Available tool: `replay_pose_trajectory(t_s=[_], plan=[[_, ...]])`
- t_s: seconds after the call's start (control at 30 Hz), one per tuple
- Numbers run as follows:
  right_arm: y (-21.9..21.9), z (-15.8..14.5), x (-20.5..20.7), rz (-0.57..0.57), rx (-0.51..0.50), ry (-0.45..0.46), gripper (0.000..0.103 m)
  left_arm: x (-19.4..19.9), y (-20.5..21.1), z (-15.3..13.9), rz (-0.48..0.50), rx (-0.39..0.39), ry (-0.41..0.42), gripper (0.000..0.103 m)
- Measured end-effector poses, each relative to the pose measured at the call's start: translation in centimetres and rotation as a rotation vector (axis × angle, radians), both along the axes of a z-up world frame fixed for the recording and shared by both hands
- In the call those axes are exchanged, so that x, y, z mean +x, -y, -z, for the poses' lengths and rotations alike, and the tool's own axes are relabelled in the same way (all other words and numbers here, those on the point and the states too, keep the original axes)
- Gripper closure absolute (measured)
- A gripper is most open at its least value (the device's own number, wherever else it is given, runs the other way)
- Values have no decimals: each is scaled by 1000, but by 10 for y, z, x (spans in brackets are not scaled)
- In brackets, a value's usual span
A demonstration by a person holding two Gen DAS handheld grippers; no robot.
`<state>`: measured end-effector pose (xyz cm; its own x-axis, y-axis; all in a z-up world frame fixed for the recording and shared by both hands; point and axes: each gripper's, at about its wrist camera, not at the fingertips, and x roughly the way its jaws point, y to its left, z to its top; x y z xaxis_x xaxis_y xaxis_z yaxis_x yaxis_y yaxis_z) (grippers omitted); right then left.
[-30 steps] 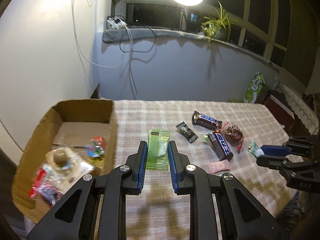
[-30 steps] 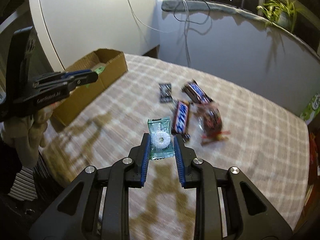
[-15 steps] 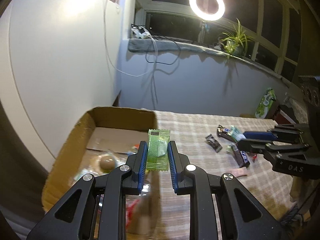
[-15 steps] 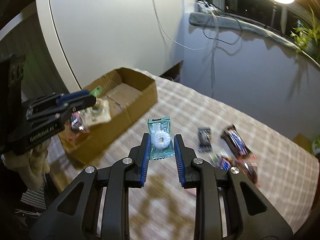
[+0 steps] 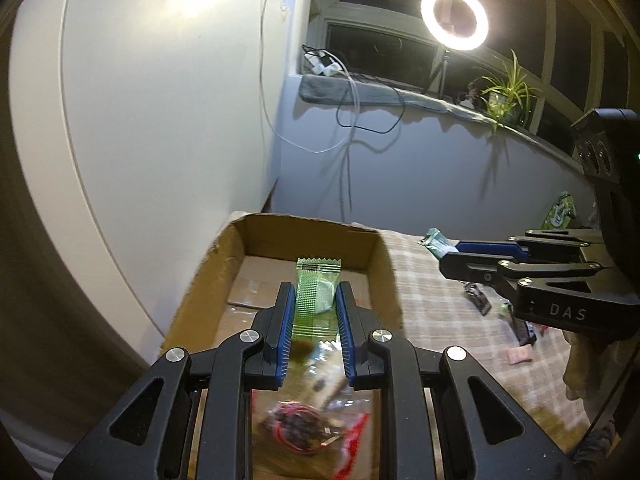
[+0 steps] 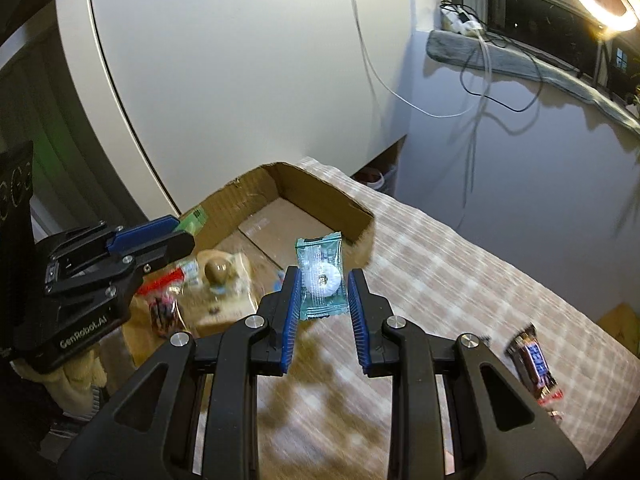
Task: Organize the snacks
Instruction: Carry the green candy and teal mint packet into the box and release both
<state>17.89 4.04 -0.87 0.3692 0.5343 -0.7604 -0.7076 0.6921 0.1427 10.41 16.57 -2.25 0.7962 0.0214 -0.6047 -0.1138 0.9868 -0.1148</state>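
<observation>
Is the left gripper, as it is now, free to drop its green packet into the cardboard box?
Probably yes. The left gripper holds the green packet over the open cardboard box. The box has no lid, its far floor is bare, and the right gripper, holding a teal candy, is off to the side over the table.

— What sort of room was it?

— A dim one, lit by a ring light [image 5: 455,17] on a stand at the window sill [image 5: 400,94]. The window panes [image 5: 376,50] behind it were dark.

— And the walls?

— A white panel [image 5: 160,100] stood on the left, and a bluish wall [image 5: 420,176] ran under the sill. White and black cables [image 5: 348,120] hung down it from a power strip [image 5: 320,65].

— Anything else?

— A spider plant [image 5: 505,96] on the sill, and a table under a checked cloth [image 6: 460,280].
</observation>
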Motion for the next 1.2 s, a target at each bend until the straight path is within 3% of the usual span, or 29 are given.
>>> replay_pose_trajectory(t_s=[0.33, 0.8, 0.83, 0.93, 1.1, 1.2], plan=[[-39, 18, 24, -23, -10, -41, 78, 10, -23, 8, -25, -12, -20, 84], [-52, 37, 37, -36, -32, -78, 77, 13, -29, 14, -38, -11, -38, 83], [-52, 37, 37, -33, -34, -74, 72, 13, -29, 13, -39, -9, -39, 82], [-50, 34, 35, -23, -27, -51, 43, 13, -29, 13, -45, -6, -36, 77], [-45, 26, 33, -15, -21, -37, 39, 11, -30, 11, -55, -3, -33, 66], [-41, 22, 30, -8, -24, -25, 30, 9, -30, 9, -60, -1, -26, 64]])
